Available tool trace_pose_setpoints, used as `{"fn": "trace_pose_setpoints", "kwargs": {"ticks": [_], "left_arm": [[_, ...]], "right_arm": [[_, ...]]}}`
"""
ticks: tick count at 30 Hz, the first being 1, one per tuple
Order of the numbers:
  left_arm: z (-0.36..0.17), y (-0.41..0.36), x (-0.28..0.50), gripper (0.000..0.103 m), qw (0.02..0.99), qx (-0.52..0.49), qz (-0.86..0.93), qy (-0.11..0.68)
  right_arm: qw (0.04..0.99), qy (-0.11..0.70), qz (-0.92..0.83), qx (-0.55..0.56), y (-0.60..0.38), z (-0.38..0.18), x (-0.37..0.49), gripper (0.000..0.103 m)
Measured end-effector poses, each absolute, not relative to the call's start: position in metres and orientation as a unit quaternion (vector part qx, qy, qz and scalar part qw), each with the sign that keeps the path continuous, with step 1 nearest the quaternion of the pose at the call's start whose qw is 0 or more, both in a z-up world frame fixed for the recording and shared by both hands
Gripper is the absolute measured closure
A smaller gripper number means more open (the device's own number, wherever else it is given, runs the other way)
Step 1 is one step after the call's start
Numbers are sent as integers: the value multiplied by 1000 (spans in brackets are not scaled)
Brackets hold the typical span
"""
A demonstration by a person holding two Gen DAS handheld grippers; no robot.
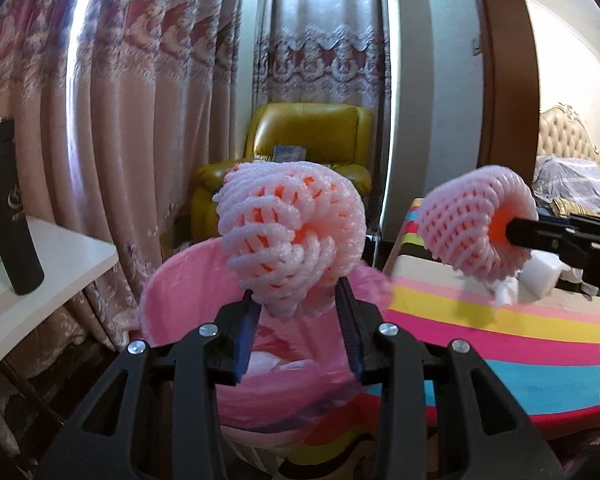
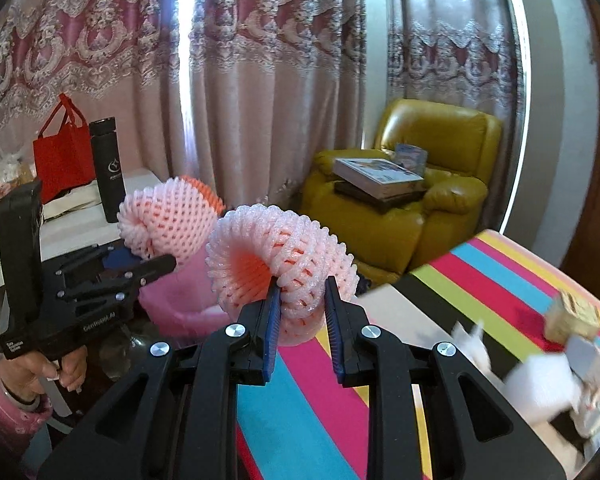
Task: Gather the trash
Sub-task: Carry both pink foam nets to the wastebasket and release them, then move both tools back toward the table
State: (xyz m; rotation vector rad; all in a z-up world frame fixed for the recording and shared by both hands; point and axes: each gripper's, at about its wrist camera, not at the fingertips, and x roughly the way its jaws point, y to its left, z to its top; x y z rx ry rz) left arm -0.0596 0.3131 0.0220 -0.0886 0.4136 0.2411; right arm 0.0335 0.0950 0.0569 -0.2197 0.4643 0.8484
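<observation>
**Ana:** Left wrist view: the left tool (image 1: 296,316) pinches a foam fruit net (image 1: 290,236) above the pink-lined bin (image 1: 168,300), ready to drop, I'd judge.

**Ben:** The right tool (image 2: 300,312) squeezes a second net (image 2: 280,276) over the striped worktop (image 2: 480,300). Both are soft, springy lattice tubes curled into rings.

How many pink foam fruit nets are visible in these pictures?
2. One foam net is clamped in the left gripper above the pink-lined bin; the other net is clamped in the right gripper. More may be hidden.
</observation>
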Motion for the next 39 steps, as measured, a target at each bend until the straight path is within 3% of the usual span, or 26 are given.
{"fn": "trace_pose_setpoints", "kwargs": {"ticks": [12,16,18,19,22,25,39], "left_arm": [[7,359,-42,65,962,-45,142,230],[-5,362,-37,56,956,-30,155,248],[-10,367,-38,29,950,-39,179,254],[-13,369,-41,27,949,-47,188,251],[-15,375,-51,21,946,-71,197,249],[-16,373,-63,6,942,-64,228,238],[-18,257,-40,5,963,-28,95,251]], "right_arm": [[867,241,422,-116,175,50,70,81],[850,252,448,-113,193,44,77,76],[853,253,436,-136,202,40,76,48],[858,248,428,-139,202,39,75,33],[860,240,430,-133,191,37,69,32],[864,235,423,-138,171,37,61,32],[907,255,325,-85,-1,14,27,27]]}}
